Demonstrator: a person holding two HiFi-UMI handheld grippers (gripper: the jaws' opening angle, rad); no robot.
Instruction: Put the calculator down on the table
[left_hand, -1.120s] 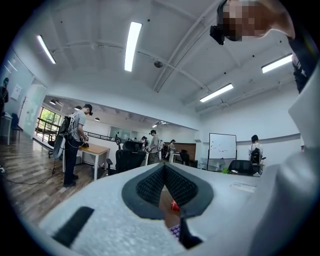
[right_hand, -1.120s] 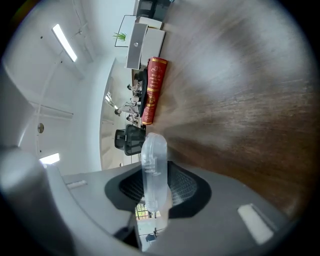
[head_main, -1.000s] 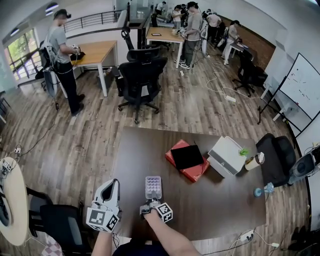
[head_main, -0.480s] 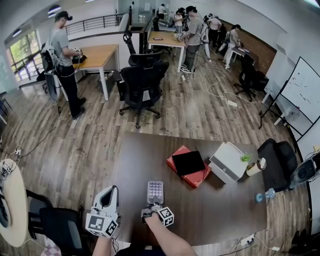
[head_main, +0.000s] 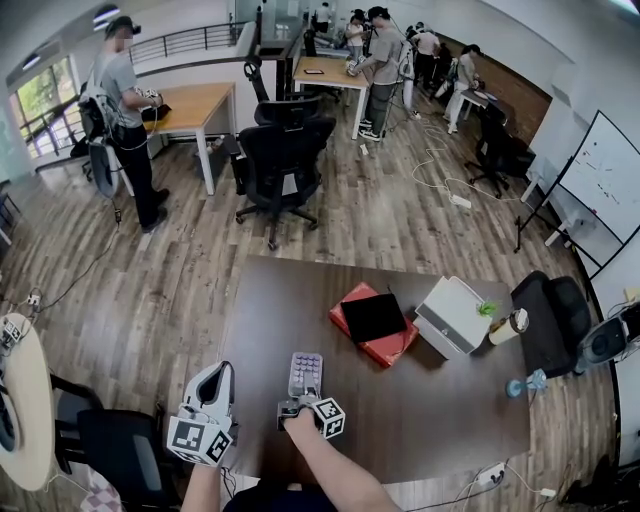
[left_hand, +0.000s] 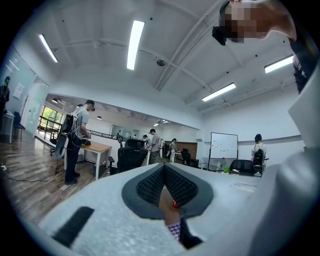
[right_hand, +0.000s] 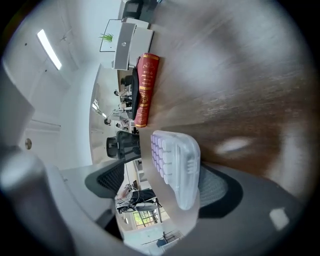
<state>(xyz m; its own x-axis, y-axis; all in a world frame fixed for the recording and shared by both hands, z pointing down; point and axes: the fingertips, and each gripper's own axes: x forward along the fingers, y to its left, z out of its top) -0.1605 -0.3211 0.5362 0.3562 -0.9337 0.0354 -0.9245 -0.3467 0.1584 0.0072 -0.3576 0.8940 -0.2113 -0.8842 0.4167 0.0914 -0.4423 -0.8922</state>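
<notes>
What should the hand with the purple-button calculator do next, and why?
Probably draw the right gripper straight back, away from the calculator. Its jaws are opening with the calculator between them, and the head view shows the calculator lying on the brown table, so a straight pull back should not nudge it.

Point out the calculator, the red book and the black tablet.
calculator (head_main: 305, 374), head view, its keypad face.
red book (head_main: 391, 350), head view, bare cover corner.
black tablet (head_main: 374, 315), head view, screen middle.

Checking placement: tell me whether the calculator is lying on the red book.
No, the calculator lies on bare table, apart from the red book.
</notes>
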